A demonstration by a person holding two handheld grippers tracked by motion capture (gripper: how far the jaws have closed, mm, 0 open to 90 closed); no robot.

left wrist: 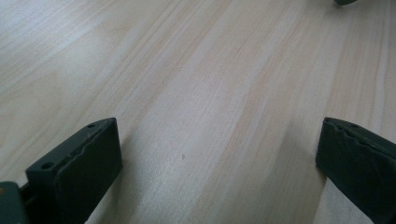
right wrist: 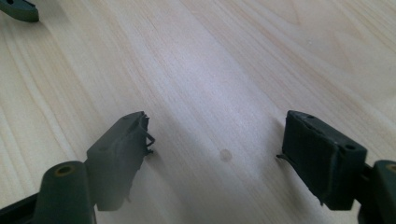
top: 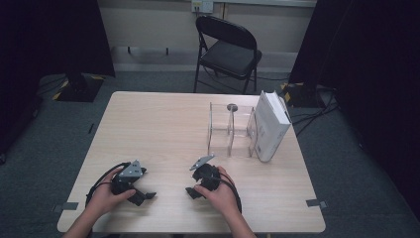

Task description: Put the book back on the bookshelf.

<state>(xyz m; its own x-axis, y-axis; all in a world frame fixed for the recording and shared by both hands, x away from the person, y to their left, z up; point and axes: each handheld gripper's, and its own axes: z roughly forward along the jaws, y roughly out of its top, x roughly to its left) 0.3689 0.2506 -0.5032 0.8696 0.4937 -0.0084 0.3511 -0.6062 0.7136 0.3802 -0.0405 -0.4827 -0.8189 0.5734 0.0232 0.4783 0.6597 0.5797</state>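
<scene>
Right gripper (top: pixel 194 187) rests low over the wooden table (top: pixel 158 124), jaws spread wide with nothing between them; left gripper (top: pixel 143 194) sits the same way near the front edge, also spread and empty. Both lie well apart from the clear acrylic rack (top: pixel 230 131) and the white book (top: pixel 270 124) leaning against its right side at the far right of the table. Judged from this layout, the work is at a resting stage: you should keep both pairs of jaws wide, lift clear of the wood before travelling, and approach the book squarely so the pads (right wrist: pixel 322 154) meet its flat covers rather than the rack's thin walls.

High view gives you rack, book, the folding chair (top: pixel 228 49) and both hands. The 2 gripper views give only close wood grain, plus the exact jaw gap; the right gripper view also catches a small pale spot (right wrist: pixel 225 155) on the tabletop.
</scene>
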